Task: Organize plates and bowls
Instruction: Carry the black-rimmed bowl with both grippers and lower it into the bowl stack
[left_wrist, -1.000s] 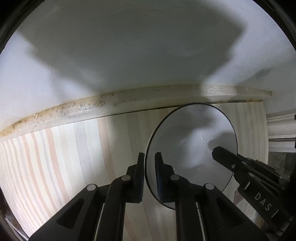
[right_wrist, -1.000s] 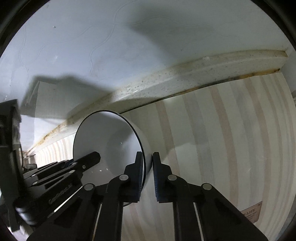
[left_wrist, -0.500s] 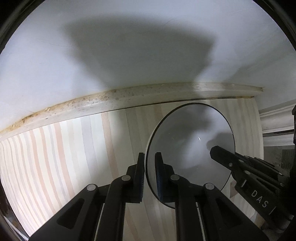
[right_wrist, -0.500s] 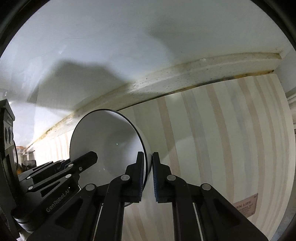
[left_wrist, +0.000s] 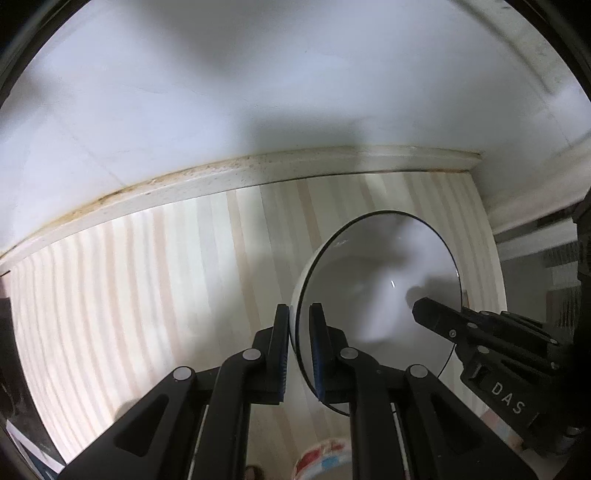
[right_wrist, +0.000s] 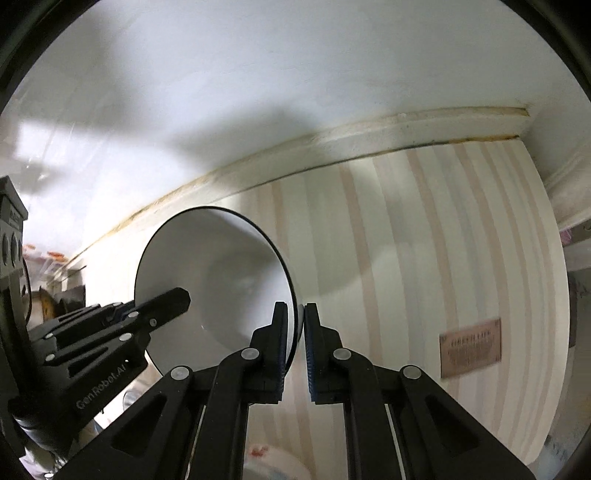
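White wall (left_wrist: 258, 92) stands behind a striped cloth (left_wrist: 147, 295). 1 white bowl (left_wrist: 369, 280) hangs above the cloth between 2 tongs. Left gripper (left_wrist: 300, 345) pinches its left rim; right gripper (right_wrist: 300, 341) pinches its right rim.

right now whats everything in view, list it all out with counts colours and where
bowl: one, white with thin black rim, held between both grippers above the mat
striped mat: one, cream and tan, under the bowl
label: one, brown, on the mat's right part in the right wrist view
wall trim: one, off-white, stained, behind the mat
left gripper: one, black, shut on the bowl's rim
right gripper: one, black, shut on the opposite rim
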